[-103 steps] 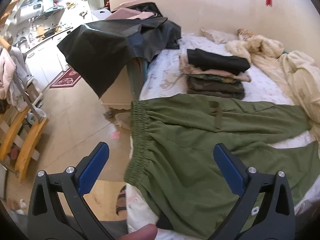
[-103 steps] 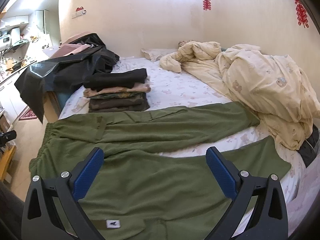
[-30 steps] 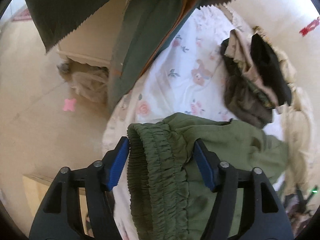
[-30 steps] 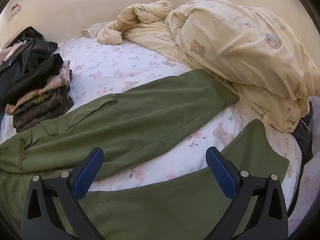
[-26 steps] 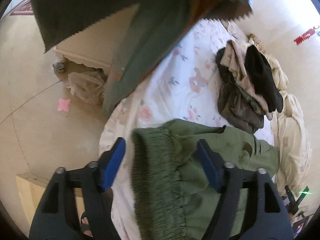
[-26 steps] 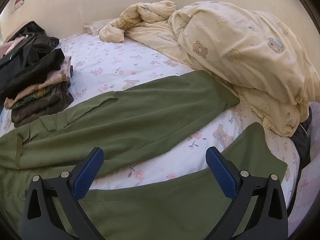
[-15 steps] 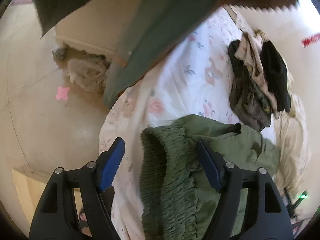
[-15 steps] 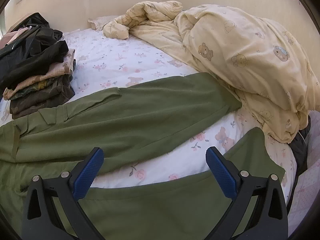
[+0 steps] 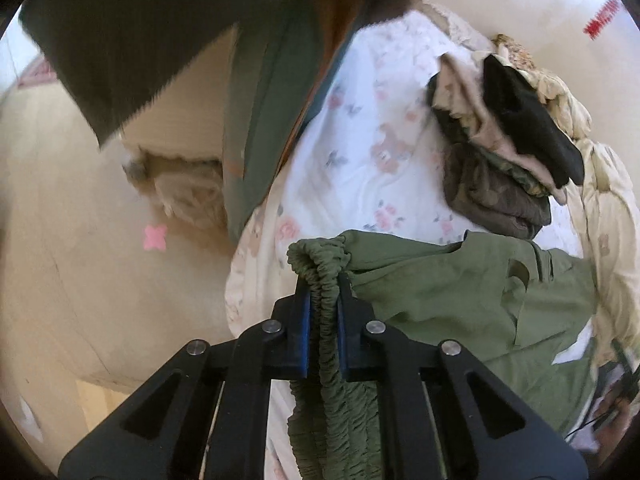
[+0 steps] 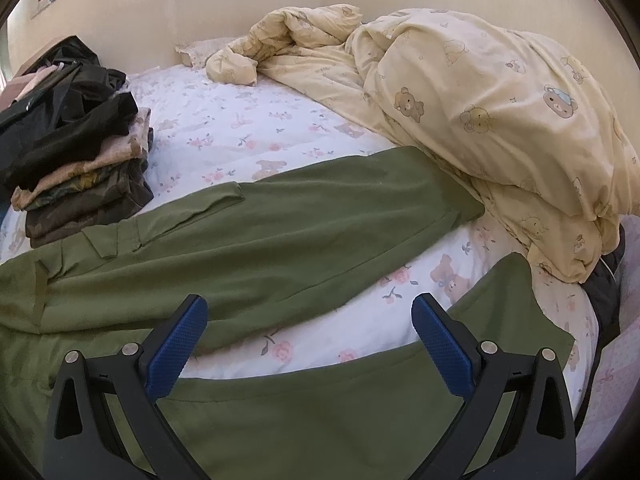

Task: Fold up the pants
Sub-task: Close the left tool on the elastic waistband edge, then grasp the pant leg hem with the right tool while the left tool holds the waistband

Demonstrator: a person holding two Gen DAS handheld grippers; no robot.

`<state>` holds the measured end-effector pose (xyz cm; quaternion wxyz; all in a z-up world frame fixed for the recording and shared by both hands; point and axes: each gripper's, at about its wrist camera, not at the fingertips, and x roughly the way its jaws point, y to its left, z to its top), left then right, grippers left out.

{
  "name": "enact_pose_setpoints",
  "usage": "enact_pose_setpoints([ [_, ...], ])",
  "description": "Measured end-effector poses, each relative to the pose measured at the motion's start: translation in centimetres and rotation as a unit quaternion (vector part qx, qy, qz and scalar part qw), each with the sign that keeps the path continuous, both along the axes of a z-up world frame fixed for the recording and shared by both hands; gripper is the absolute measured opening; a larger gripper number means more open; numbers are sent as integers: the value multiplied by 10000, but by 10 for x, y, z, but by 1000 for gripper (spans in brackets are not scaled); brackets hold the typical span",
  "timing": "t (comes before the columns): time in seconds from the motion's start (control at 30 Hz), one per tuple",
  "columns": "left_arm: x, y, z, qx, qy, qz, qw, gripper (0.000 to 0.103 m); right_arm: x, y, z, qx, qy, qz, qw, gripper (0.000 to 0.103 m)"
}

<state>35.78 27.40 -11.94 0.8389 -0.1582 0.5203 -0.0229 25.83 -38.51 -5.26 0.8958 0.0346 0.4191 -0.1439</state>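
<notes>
Olive green pants (image 10: pixel 248 236) lie spread on the bed, their two legs apart and pointing right. In the left wrist view my left gripper (image 9: pixel 323 300) is shut on the gathered elastic waistband (image 9: pixel 320 256) at the bed's left edge; the rest of the pants (image 9: pixel 472 292) trails to the right. My right gripper (image 10: pixel 310 332) is open and empty, hovering over the near leg (image 10: pixel 360 400), with the far leg beyond its fingertips.
A stack of folded clothes (image 10: pixel 80 176) sits at the bed's left, also in the left wrist view (image 9: pixel 504 156). A bunched yellow duvet (image 10: pixel 480 108) fills the right side. Dark cloth (image 9: pixel 140 28) drapes a box beside the bed, above bare floor (image 9: pixel 60 280).
My left gripper has closed on the waistband, which it straddled open half a second ago. The right gripper has stayed open, shifting only slightly over the legs.
</notes>
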Motion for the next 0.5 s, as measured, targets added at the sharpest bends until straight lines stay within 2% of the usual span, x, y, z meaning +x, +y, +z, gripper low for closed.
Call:
enact_pose_setpoints([
  [0.07,-2,-5,4,230,21,64,9997,8,-1,-6,2,199,-34,-50,9998,103],
  [0.17,0,-10,8,509,101,186,9985,8,8,-32,10,783,-69,-180,9967,103],
  [0.33,1,-17,6,865,265,405,9951,8,50,-104,35,861,-156,-685,9938,103],
  [0.43,3,-23,4,1065,329,332,9932,8,96,-149,34,858,152,-700,9937,90],
  [0.5,5,-26,3,1214,364,267,9916,8,135,-175,25,743,439,-631,9943,88],
])
